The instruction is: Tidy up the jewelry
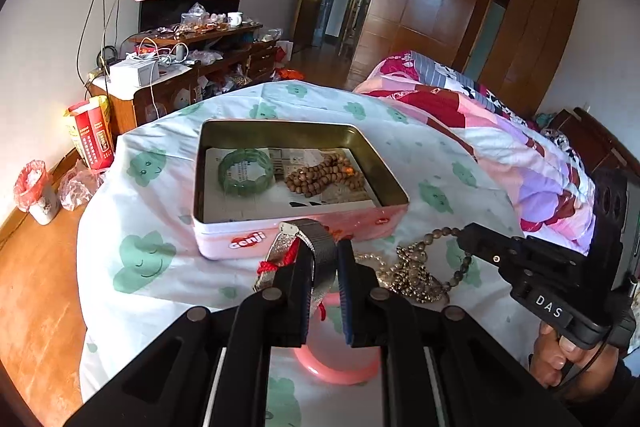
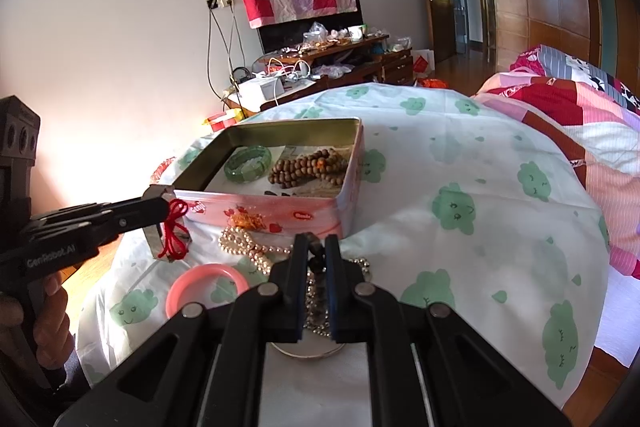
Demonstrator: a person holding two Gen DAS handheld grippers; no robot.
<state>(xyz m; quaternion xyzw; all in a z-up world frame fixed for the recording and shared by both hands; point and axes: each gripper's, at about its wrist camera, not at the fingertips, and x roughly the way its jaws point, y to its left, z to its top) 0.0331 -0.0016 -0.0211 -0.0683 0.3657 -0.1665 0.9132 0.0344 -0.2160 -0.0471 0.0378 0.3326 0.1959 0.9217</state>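
An open pink tin (image 1: 304, 231) (image 2: 280, 207) sits on the bed sheet. It holds a green bangle (image 1: 245, 171) (image 2: 247, 163) and a brown wooden bead string (image 1: 324, 173) (image 2: 308, 165). My left gripper (image 1: 320, 267) (image 2: 160, 211) is shut on a silver band with red thread (image 1: 316, 247) (image 2: 170, 235), held just above the sheet before the tin's near wall. My right gripper (image 2: 316, 253) (image 1: 460, 235) is shut on a dark bead bracelet (image 1: 440, 233) (image 2: 316, 259). A pink bangle (image 1: 336, 367) (image 2: 206, 287), a pearl string (image 2: 244, 243) and a metal bead chain (image 1: 412, 275) lie on the sheet.
The cloud-print sheet (image 2: 460, 187) covers the bed, with a patchwork quilt (image 1: 500, 131) to the right. A cluttered wooden cabinet (image 1: 180, 75) stands against the far wall. A small bin (image 1: 34, 191) stands on the wooden floor at the left.
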